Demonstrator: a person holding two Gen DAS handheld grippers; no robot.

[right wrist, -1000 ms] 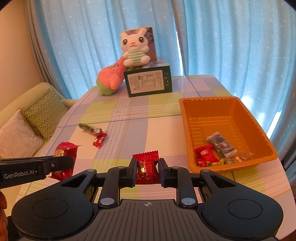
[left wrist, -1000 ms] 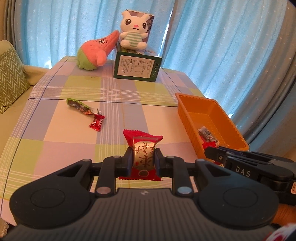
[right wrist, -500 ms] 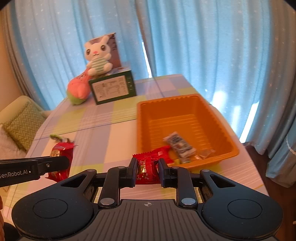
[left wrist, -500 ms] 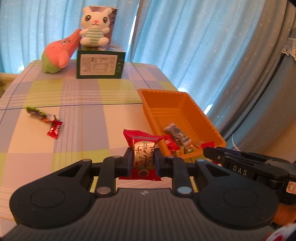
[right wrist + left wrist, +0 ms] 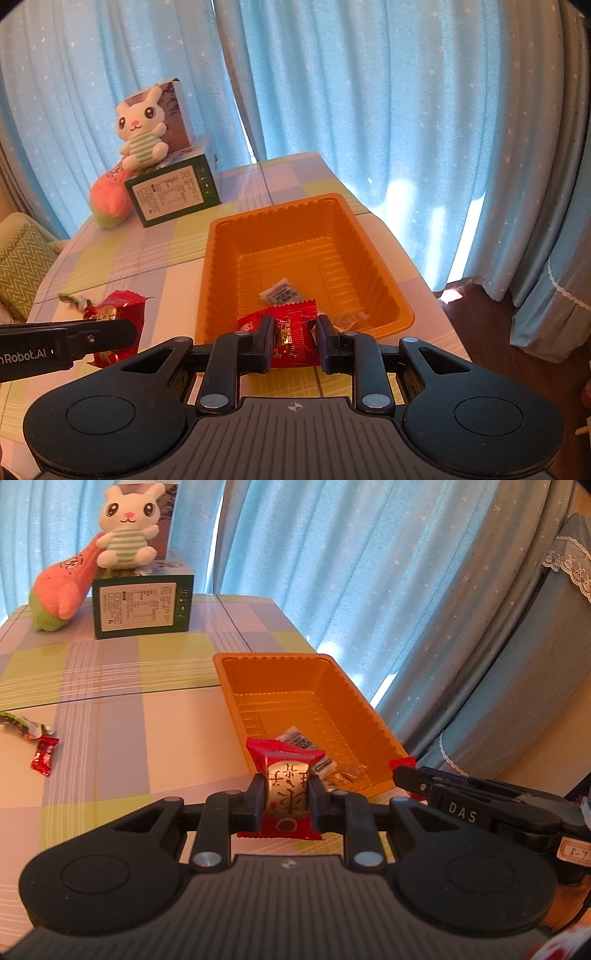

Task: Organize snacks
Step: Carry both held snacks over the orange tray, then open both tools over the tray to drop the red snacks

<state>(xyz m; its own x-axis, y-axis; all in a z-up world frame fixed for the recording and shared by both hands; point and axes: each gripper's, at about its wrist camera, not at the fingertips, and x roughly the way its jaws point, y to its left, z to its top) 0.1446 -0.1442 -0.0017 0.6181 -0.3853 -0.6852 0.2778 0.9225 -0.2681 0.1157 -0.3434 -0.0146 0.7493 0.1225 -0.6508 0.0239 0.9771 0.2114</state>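
Observation:
My left gripper (image 5: 287,788) is shut on a red snack packet with a gold round label (image 5: 286,790), held just before the near left corner of the orange tray (image 5: 236,705). My right gripper (image 5: 293,334) holds a red snack packet (image 5: 295,334) at the near edge of the orange tray (image 5: 207,280); its jaws stand slightly apart around the packet. Several wrapped snacks (image 5: 282,293) lie in the tray's near end. A small red candy (image 5: 44,756) and a green wrapper (image 5: 16,725) lie on the checked tablecloth at left.
A green box (image 5: 142,605) with a white bunny plush (image 5: 127,524) on top and a pink plush (image 5: 61,587) stand at the table's far end. Blue curtains hang behind. A cushioned seat (image 5: 20,266) is at left, and the table edge runs right of the tray.
Both grippers have moved right toward the orange tray with their packets. The right gripper's jaws have widened a little around its packet.

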